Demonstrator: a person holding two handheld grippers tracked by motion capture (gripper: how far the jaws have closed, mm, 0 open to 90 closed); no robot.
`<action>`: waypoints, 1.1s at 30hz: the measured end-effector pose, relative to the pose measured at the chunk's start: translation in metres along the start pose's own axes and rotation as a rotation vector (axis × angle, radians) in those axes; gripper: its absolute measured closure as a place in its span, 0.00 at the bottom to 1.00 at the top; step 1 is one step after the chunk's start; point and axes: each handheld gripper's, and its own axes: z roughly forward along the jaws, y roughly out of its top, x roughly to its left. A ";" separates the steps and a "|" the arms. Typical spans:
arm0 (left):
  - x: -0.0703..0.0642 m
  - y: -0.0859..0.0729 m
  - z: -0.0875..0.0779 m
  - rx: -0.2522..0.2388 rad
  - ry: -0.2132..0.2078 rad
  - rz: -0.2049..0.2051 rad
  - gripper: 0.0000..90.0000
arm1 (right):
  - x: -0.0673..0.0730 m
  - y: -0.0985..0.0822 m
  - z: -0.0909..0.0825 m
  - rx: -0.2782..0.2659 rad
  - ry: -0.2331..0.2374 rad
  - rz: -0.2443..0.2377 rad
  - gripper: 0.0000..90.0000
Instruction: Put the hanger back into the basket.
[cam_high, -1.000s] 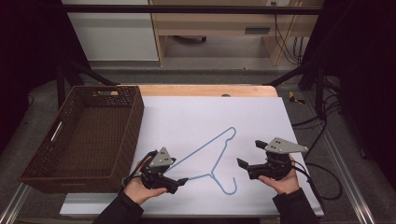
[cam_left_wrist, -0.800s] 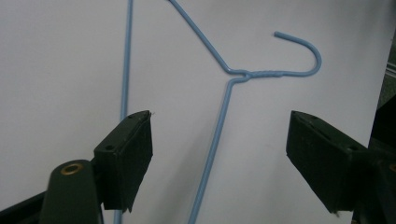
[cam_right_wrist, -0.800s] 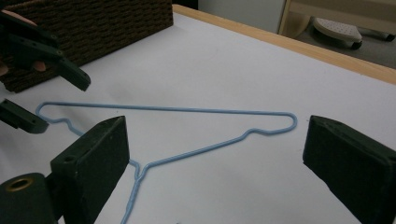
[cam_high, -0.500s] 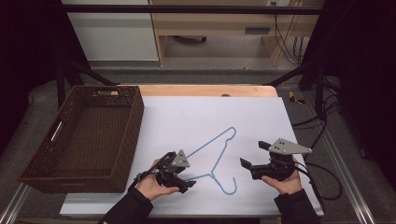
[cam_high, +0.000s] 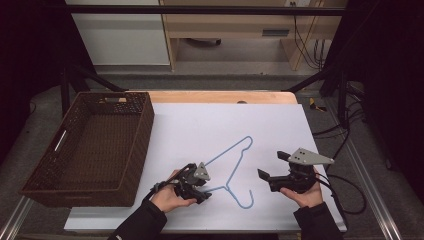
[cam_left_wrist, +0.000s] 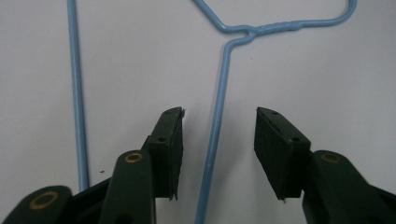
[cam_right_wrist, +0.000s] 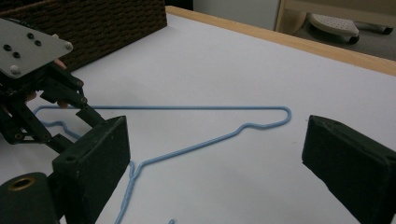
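A light blue wire hanger (cam_high: 234, 170) lies flat on the white table top (cam_high: 200, 125), hook toward the person. My left gripper (cam_high: 204, 191) is low over its left part. In the left gripper view one wire arm of the hanger (cam_left_wrist: 212, 144) runs between the jaws of that gripper (cam_left_wrist: 219, 112). The jaws have just been closing, but both pads stand clear of the wire. My right gripper (cam_high: 272, 165) is held to the right of the hook, jaws wide apart. Between its jaws (cam_right_wrist: 217, 126) there is only table, with the hanger (cam_right_wrist: 187, 108) farther off.
A dark brown woven basket (cam_high: 145, 130) with nothing in it stands along the table's left side, close to the left hand. The table's wooden far edge (cam_high: 225, 96) runs behind the white top. Cables trail off the right edge (cam_high: 345, 190).
My left gripper has moved right and down onto the hanger's left part and its jaws have narrowed around the wire. The right gripper and the hanger have stayed put.
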 end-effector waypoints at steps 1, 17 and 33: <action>0.000 0.000 0.000 0.000 0.000 0.000 0.60 | 0.000 0.000 0.000 0.000 0.000 0.000 0.09; 0.005 -0.001 0.005 0.022 -0.009 -0.010 0.82 | 0.000 -0.001 0.002 0.007 0.002 0.006 0.09; 0.003 0.002 0.006 0.047 -0.003 -0.002 0.94 | 0.000 -0.001 0.003 0.008 0.007 0.004 0.09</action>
